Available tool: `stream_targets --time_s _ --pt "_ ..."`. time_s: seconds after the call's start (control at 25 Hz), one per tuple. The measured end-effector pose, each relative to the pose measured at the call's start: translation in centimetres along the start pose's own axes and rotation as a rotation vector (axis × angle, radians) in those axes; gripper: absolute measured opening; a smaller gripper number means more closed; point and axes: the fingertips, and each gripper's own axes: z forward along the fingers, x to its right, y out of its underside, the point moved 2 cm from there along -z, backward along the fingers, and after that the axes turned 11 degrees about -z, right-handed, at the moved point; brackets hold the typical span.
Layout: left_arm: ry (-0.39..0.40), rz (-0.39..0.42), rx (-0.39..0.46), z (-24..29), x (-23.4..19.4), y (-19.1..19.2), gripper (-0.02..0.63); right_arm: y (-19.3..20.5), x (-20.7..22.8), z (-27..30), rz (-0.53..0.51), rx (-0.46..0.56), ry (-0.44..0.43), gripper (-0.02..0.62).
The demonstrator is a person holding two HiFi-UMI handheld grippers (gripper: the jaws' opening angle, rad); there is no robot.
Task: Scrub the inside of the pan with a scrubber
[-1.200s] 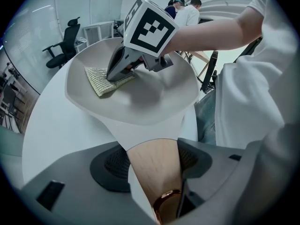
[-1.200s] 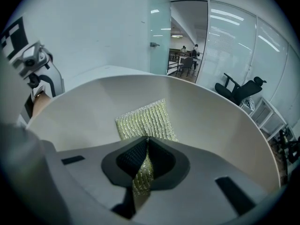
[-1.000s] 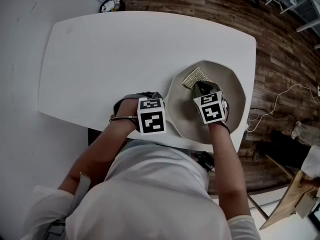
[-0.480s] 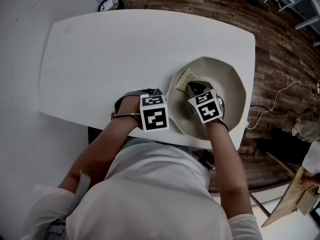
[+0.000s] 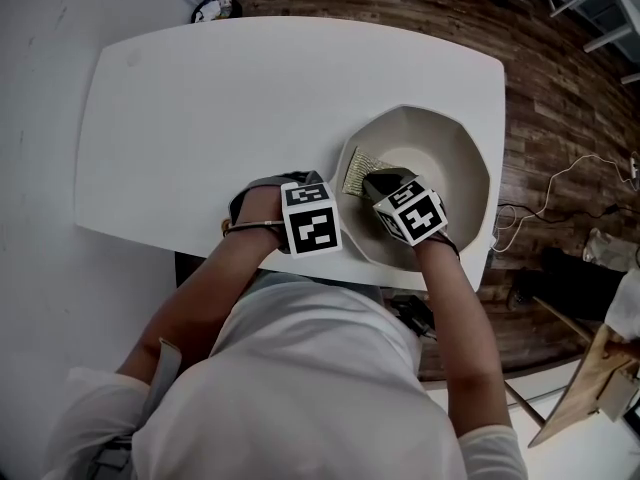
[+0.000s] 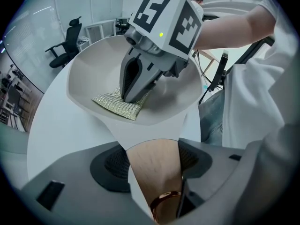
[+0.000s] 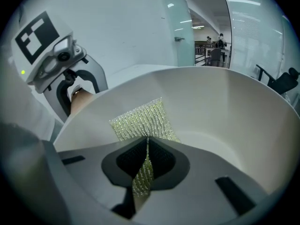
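Note:
A beige pan with angled walls sits at the right end of the white table. My left gripper is shut on the pan's wood-coloured handle, which has a copper ring near its end. My right gripper is inside the pan, shut on a gold-green mesh scrubber. The scrubber is pressed flat against the pan's inner wall on the handle side. From the left gripper view the right gripper bears down on the scrubber. In the right gripper view the left gripper stands just outside the rim.
The pan lies close to the table's right and near edges. Dark wooden floor with cables lies to the right. A small cluster of objects sits beyond the table's far left corner.
My right gripper has dragged the scrubber leftward across the pan, from its far side towards the wall by the handle. The left gripper has kept its hold on the handle.

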Motion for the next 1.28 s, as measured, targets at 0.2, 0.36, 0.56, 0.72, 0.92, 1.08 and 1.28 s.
stream_targets --time_s 0.2,0.36,0.56,0.72,0.92,1.08,1.28 --pt "-0.017 -0.011 -0.005 0.1 -0.1 0.0 0.267 0.7 -1.5 -0.2 0.008 -0.05 -0.085 0.025" --pt "-0.033 -0.022 -0.011 0.1 0.0 0.0 0.267 1.4 -2.5 -0.6 0.013 -0.093 -0.135 0.025" --pt "-0.037 -0.027 -0.014 0.2 0.1 -0.1 0.267 2.2 -3.2 -1.0 0.006 -0.13 -0.163 0.025" --pt "-0.041 -0.03 -0.015 0.2 0.1 -0.1 0.267 2.7 -3.6 -1.4 -0.016 -0.155 -0.143 0.025" --pt "-0.043 -0.033 -0.016 0.2 0.0 -0.1 0.267 3.7 -4.0 -2.0 -0.017 -0.187 -0.152 0.025" --pt "-0.043 -0.035 -0.015 0.3 0.1 -0.1 0.267 4.5 -4.2 -2.5 -0.015 -0.212 -0.148 0.025" --pt "-0.044 -0.033 -0.013 0.3 0.1 -0.1 0.267 5.4 -4.2 -3.1 -0.016 -0.278 -0.125 0.026"
